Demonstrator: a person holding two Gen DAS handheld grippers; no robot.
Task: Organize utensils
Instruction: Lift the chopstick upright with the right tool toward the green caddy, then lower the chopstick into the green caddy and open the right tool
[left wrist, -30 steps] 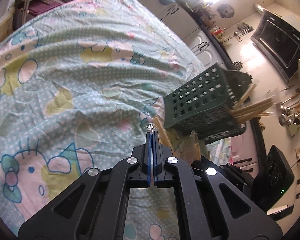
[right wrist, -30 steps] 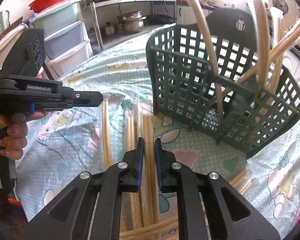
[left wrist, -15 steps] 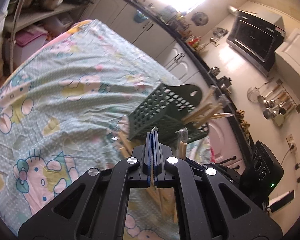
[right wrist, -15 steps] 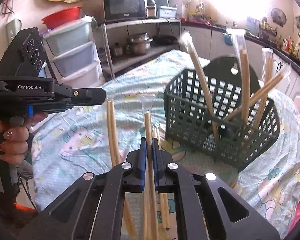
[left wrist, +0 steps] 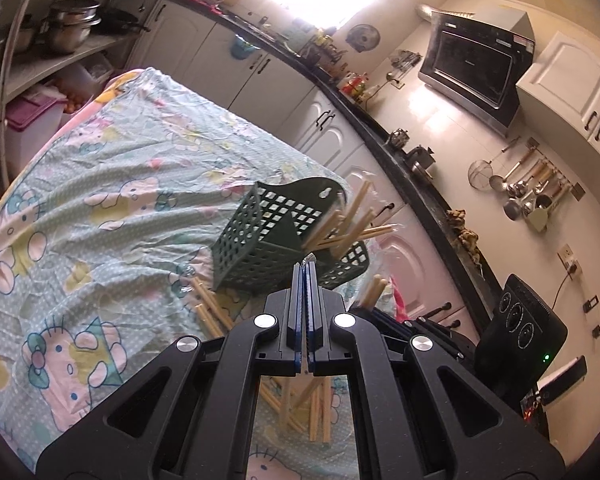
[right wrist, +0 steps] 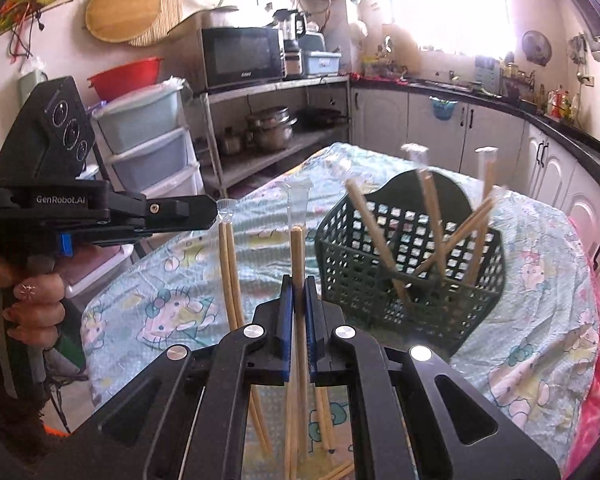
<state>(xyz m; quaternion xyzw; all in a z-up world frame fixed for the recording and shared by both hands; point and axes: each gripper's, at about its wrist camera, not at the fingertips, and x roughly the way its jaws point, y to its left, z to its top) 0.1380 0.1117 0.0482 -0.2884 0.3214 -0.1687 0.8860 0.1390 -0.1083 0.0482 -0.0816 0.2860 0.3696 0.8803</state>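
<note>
A dark green slotted basket (right wrist: 412, 256) stands on the cloth-covered table and holds several wrapped wooden chopstick pairs; it also shows in the left wrist view (left wrist: 276, 240). My right gripper (right wrist: 299, 280) is shut on one wrapped chopstick pair (right wrist: 298, 256), held upright above the table. My left gripper (left wrist: 305, 270) is shut on the plastic wrapper tip of another pair (right wrist: 229, 268), which hangs below it to the left of the right gripper. More chopsticks (left wrist: 208, 308) lie loose on the cloth in front of the basket.
The table wears a cartoon-print cloth (left wrist: 100, 200). Plastic drawers (right wrist: 148, 140) and a shelf with pots (right wrist: 272, 128) stand beyond the table's left side. Kitchen cabinets (right wrist: 500, 136) run along the far wall.
Both grippers have risen from the table. The right gripper closed on a chopstick pair and lifted it upright. The left gripper lifted its pair by the wrapper.
</note>
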